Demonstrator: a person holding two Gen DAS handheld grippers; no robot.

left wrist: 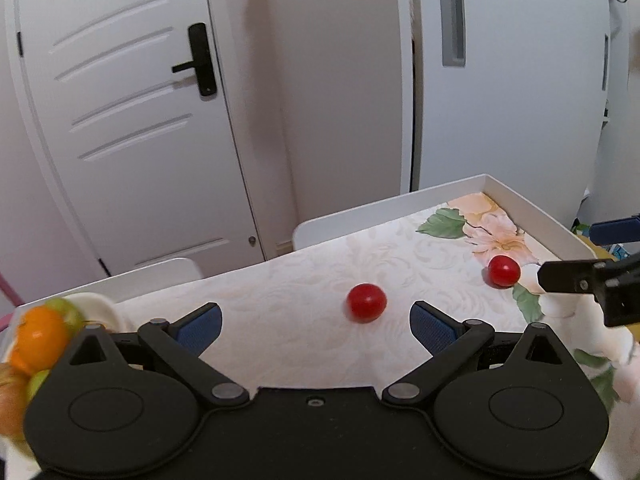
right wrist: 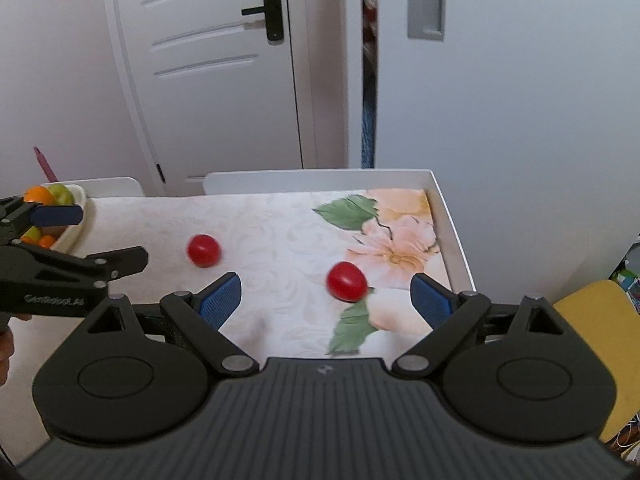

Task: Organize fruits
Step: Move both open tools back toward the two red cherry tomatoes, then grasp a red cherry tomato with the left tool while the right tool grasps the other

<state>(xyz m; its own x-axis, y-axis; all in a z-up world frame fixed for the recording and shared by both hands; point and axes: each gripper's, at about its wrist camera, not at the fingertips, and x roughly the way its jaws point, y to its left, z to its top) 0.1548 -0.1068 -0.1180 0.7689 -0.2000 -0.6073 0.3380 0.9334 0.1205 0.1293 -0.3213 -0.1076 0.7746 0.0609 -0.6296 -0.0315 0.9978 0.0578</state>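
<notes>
Both grippers, left [left wrist: 316, 320] and right [right wrist: 326, 294], gape above two glossy red tomatoes [left wrist: 366, 302].

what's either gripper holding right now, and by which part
Nothing. Both the left gripper and right gripper are open and empty; the two red tomatoes lie loose on the cloth.

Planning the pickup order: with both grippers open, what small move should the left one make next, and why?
Probably ease the left gripper forward around the nearer cherry tomato: its fingers are open and empty, and the tomato sits just ahead; the bowl of fruit is at its left.
</notes>
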